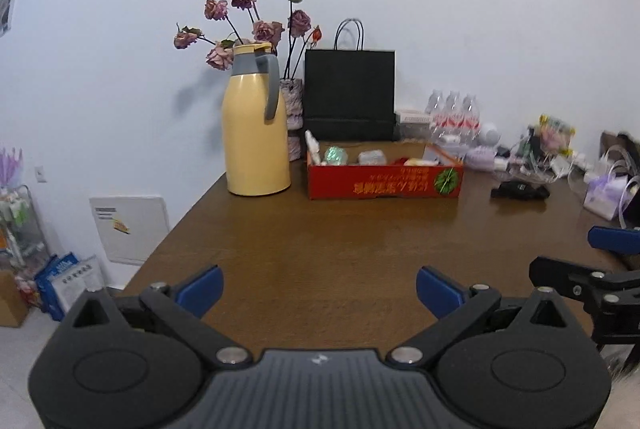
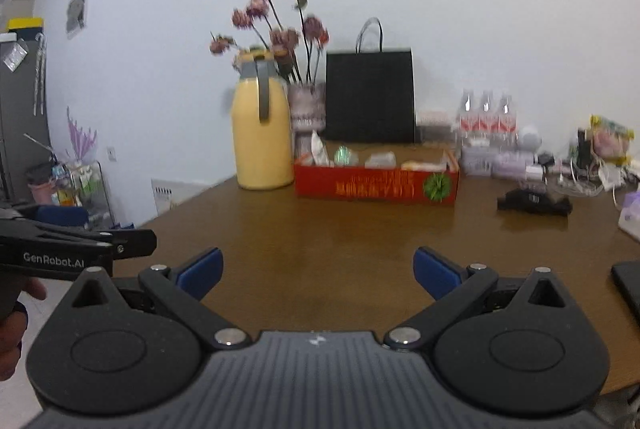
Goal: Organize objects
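Note:
A red cardboard box [image 1: 384, 183] holding several small items sits at the back of the brown table [image 1: 320, 249]; it also shows in the right wrist view [image 2: 376, 185]. A yellow thermos jug [image 1: 256, 125] stands left of it, seen too in the right wrist view [image 2: 262, 133]. A small black object [image 1: 520, 190] lies to the box's right, also in the right wrist view [image 2: 534, 203]. My left gripper [image 1: 319, 291] is open and empty above the table's near part. My right gripper [image 2: 318, 273] is open and empty beside it.
A black paper bag [image 1: 350, 93], a vase of dried roses [image 1: 260, 25] and water bottles [image 1: 454, 117] line the back wall. Small clutter [image 1: 560, 153] fills the back right. A dark flat object [image 2: 630, 285] lies near the right edge. A shelf rack [image 1: 16, 225] stands on the floor, left.

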`<state>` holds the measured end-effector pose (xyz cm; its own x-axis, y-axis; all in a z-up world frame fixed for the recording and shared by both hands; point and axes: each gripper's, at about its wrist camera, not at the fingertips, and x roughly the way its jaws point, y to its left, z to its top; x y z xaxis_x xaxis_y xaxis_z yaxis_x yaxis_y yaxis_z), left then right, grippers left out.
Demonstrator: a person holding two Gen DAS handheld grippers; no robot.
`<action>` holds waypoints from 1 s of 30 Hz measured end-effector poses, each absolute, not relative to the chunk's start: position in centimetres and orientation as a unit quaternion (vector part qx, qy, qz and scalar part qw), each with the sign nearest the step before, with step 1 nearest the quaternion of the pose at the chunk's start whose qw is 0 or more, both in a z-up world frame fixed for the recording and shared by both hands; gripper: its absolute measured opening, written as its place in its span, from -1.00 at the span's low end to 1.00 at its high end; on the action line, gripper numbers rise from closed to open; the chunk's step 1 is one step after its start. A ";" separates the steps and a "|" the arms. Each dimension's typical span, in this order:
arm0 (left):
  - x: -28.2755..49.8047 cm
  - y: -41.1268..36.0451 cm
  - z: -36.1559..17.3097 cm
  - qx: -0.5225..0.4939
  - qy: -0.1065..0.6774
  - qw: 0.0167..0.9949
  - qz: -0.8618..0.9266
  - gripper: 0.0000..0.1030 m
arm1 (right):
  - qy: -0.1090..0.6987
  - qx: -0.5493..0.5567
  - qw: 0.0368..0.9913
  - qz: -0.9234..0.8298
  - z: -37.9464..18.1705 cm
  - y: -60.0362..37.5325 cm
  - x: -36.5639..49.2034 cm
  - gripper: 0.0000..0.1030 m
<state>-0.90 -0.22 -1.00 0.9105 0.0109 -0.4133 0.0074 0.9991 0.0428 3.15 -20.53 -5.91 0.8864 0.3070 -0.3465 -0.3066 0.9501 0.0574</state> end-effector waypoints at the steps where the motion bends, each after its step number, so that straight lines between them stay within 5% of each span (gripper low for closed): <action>1: -0.8 -0.4 -1.0 0.026 0.227 0.973 0.010 1.00 | 0.190 -0.003 0.970 0.149 -5.9 -20.3 3.2 1.00; 8: -1.4 0.8 -0.3 0.005 0.266 0.964 -0.006 1.00 | 0.256 -0.022 0.959 0.118 -5.4 -19.8 2.9 1.00; 30: -0.2 0.2 -1.4 0.012 0.290 0.957 -0.004 1.00 | 0.288 -0.025 0.947 0.141 -6.0 -19.0 3.8 1.00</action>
<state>-0.17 0.19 -1.38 0.8316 -0.0001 -0.5554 0.0145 0.9997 0.0216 3.77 -19.03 -6.03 0.7941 0.2533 -0.5524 -0.2816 0.9589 0.0350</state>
